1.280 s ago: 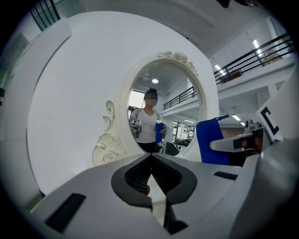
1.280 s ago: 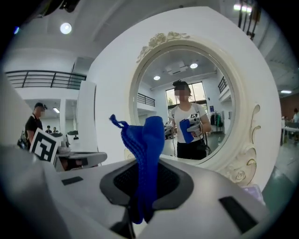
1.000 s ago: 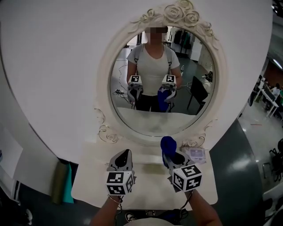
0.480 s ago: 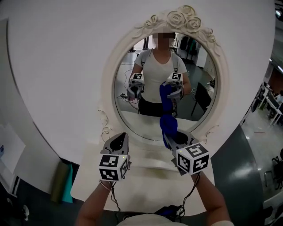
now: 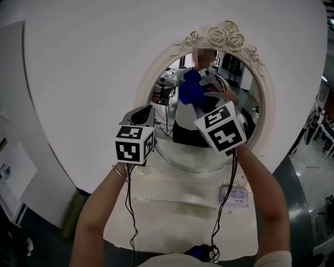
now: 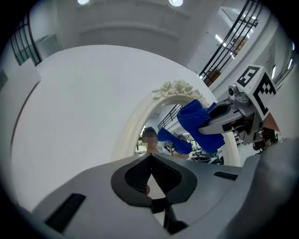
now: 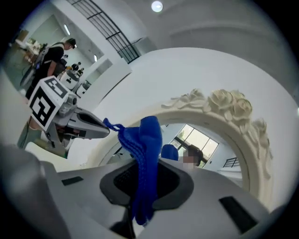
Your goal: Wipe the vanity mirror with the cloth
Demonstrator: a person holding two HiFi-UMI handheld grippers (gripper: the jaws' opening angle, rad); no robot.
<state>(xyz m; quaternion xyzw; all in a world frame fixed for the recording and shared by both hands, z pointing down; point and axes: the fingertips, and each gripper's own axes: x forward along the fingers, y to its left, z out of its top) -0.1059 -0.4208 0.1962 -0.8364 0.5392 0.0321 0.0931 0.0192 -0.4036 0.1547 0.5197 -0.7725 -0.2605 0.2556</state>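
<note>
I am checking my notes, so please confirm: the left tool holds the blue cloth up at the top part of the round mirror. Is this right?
Not quite. The blue cloth is clamped in the right tool, not the left tool, which is shut on nothing; the right gripper view shows this. The cloth is indeed up at the top part of the round mirror.

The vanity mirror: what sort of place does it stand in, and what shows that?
Probably a large workshop hall, not a home: the vanity mirror and white table look staged, with black railings and ceiling lights overhead.
</note>
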